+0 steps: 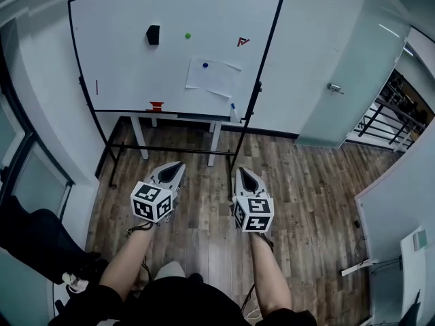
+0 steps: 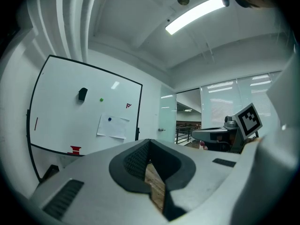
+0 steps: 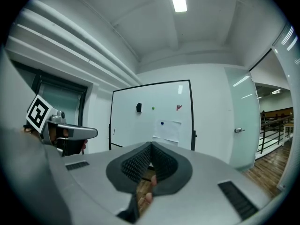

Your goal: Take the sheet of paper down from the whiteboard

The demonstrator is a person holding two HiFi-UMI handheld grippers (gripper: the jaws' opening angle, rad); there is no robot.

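Head view: the whiteboard (image 1: pixel 122 60) stands on its frame against the far wall, well apart from both grippers. The paper (image 1: pixel 216 80) hangs on the board's lower right part, slightly tilted, with a blue magnet (image 1: pixel 205 65) at its upper left corner. Above it on the board are a black eraser (image 1: pixel 153 34), a green magnet (image 1: pixel 187 36) and a red mark (image 1: pixel 242 42). A red thing (image 1: pixel 157 106) sits on the board's lower edge. The left gripper (image 1: pixel 178 166) and right gripper (image 1: pixel 243 174) are side by side over the wood floor (image 1: pixel 306 202), both pointing toward the board. A door (image 1: pixel 340 73) stands right of the board.

Left gripper view: its jaws are closed together with nothing between them. The board and paper show beyond the tip, to the left, and the right gripper shows at the right.

Right gripper view: the jaws are pressed together and empty. The paper is straight ahead above the tip, on the board, and the left gripper shows at the left.
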